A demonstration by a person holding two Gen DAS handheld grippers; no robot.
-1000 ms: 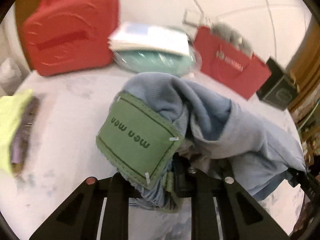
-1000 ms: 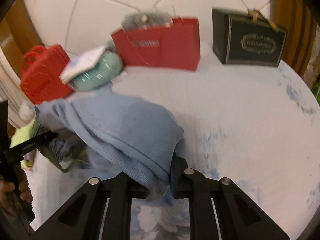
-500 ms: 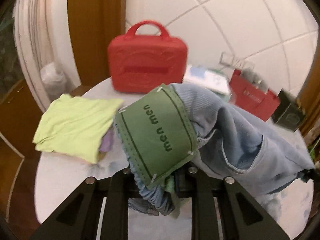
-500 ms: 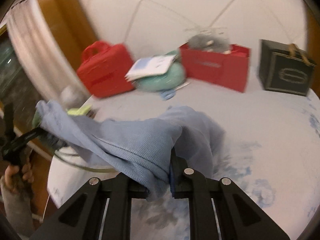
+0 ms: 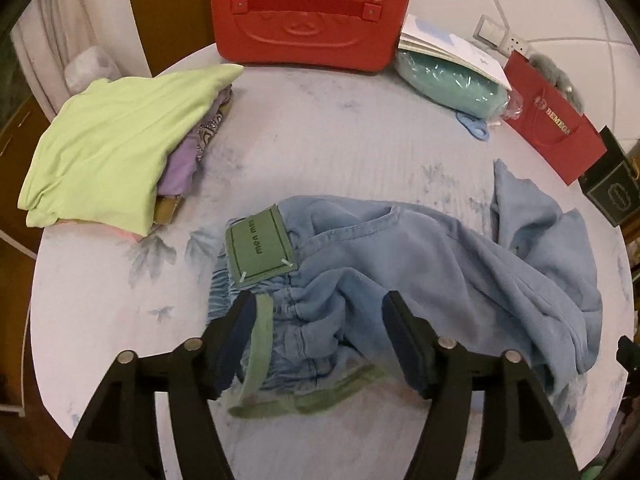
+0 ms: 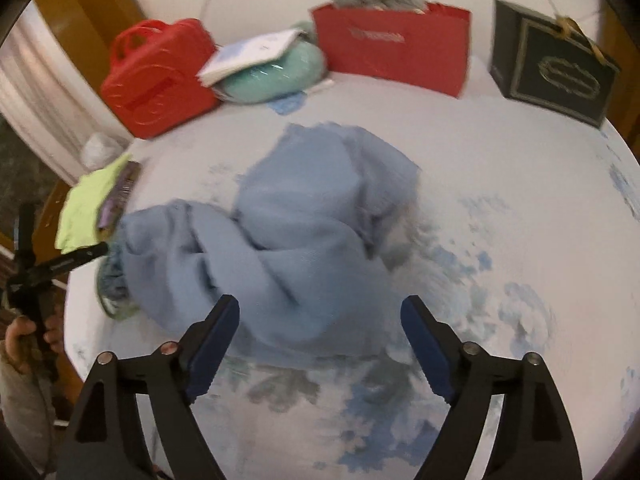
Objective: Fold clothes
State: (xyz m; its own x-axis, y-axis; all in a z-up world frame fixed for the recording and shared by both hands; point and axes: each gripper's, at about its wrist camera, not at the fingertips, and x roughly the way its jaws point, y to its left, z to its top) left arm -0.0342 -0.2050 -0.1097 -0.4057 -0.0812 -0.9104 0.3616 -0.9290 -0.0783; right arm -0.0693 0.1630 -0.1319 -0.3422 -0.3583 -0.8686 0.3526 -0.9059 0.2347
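Note:
Light blue denim trousers (image 5: 420, 264) lie crumpled on the round table (image 5: 312, 140), their green "men men" label (image 5: 260, 246) and green drawstring facing me. My left gripper (image 5: 320, 312) hovers over the elastic waistband with its jaws opening, and the pads are off the cloth. In the right wrist view the same trousers (image 6: 296, 232) form a heap on the table. My right gripper (image 6: 320, 316) stands above the heap's near edge, its jaws opening too and gripping nothing. The left gripper (image 6: 80, 258) shows at that view's left edge, carried by a hand.
A folded stack topped by a lime green garment (image 5: 116, 136) sits at the table's left. Along the back stand a red case (image 5: 312, 12), a teal bundle under a booklet (image 5: 452, 76), a red paper bag (image 5: 556, 120) and a dark gift bag (image 6: 556, 64).
Both grippers held the trousers up off the table; now both have let go and the trousers lie in a heap on it. Both hands swung sideways and tipped further down.

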